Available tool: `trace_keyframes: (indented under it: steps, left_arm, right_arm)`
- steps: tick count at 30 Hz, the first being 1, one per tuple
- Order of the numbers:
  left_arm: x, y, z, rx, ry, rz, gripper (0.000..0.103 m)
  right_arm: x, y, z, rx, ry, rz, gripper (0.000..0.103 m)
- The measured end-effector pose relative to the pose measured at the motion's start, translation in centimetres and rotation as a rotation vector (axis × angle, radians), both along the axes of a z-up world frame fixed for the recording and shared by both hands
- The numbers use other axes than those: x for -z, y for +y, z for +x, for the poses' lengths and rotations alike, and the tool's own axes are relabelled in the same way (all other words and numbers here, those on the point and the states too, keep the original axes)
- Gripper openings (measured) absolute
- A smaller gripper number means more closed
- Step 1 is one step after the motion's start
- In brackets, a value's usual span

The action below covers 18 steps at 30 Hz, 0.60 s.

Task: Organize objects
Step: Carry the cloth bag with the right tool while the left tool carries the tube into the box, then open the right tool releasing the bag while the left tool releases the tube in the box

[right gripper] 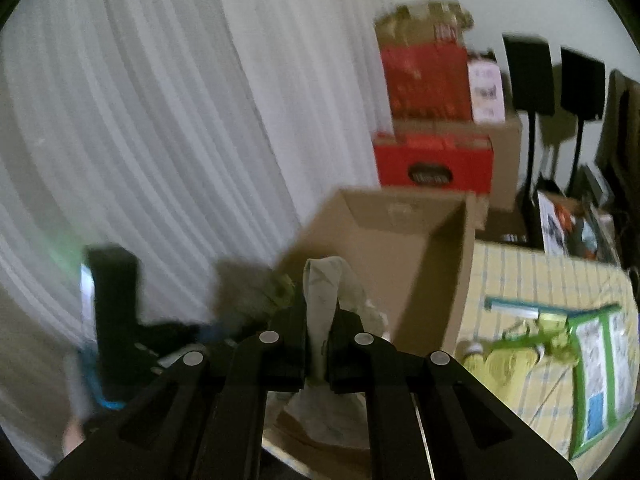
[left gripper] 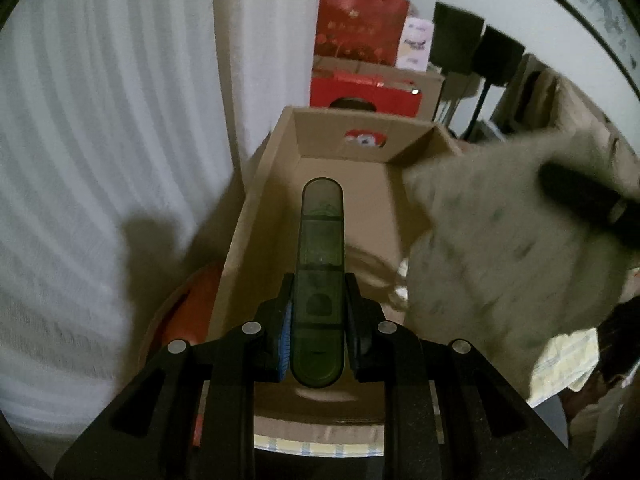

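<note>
My left gripper is shut on a long translucent green case with rounded ends, which points into an open cardboard box. To its right hangs a blurred pale patterned cloth. In the right wrist view my right gripper is shut on a fold of that grey-white cloth, held at the near end of the same cardboard box. The left gripper's dark body shows blurred at the left of that view.
White pleated curtains fill the left. Red boxes and bags are stacked behind the cardboard box, with black stands further right. A yellow checked tablecloth carries a green-and-white packet and a yellowish bundle. An orange object lies left of the box.
</note>
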State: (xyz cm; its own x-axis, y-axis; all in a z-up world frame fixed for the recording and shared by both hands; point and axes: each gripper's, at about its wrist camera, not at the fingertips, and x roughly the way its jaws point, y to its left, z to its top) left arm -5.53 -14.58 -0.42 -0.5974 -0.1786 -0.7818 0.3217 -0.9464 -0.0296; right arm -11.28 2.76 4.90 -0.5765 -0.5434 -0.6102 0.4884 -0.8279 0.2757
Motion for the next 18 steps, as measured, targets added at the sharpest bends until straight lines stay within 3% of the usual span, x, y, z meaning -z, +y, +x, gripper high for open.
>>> trace_keyframes:
  steps: [8,16,18]
  left_arm:
    - [3.5,-0.2,-0.3,-0.002,-0.075,0.005,0.020]
    - [5.8,-0.2,-0.6,0.003,-0.131,0.009,0.020]
    - [6.2,-0.1,-0.8,0.002,-0.143,0.011,0.020]
  right_arm:
    - [7.1,-0.7,-1.2,0.008,-0.118,0.063,0.010]
    - [9.7,-1.4,-1.1,-0.011,-0.126,0.153,0.020]
    - [9.7,-1.4,-0.8,-0.013,-0.111,0.179,0.032]
